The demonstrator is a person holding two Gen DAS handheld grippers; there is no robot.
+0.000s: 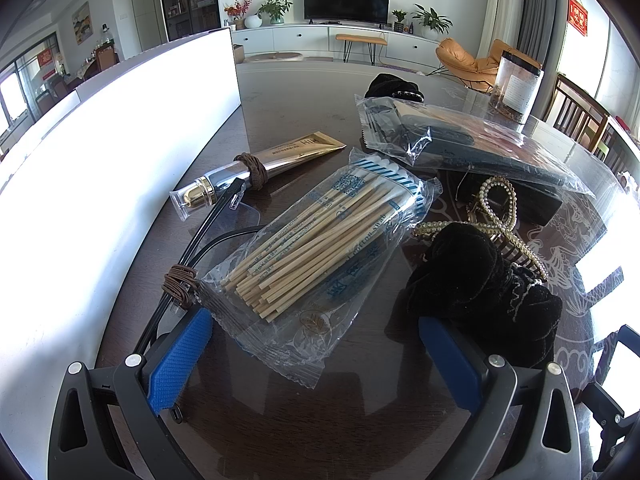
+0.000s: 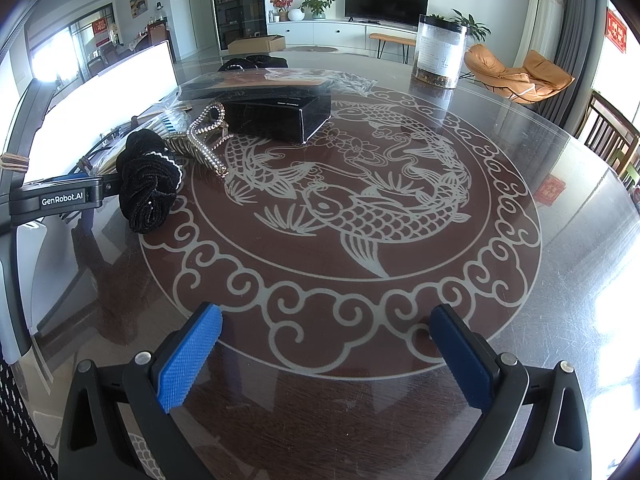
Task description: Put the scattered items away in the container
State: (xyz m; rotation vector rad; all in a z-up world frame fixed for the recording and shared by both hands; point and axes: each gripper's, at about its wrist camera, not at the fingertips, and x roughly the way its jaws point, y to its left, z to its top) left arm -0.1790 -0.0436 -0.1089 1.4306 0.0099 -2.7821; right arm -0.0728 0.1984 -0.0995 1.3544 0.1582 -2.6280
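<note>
Crinkly clear plastic bag of wooden cotton swabs point(image 1: 320, 240) lies mid-frame on the dark glass table point(image 1: 304, 412), light, bendy and slippery I think, so the wide-open, empty left gripper point(image 1: 316, 356) should pinch its near end, while the right gripper point(image 2: 324, 356) waits wide and empty.

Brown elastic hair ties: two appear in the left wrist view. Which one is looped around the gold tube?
The farther brown elastic hair tie wraps the shiny gold tube. The nearer brown hair tie instead circles black spectacle arms, beside the left gripper.
</note>
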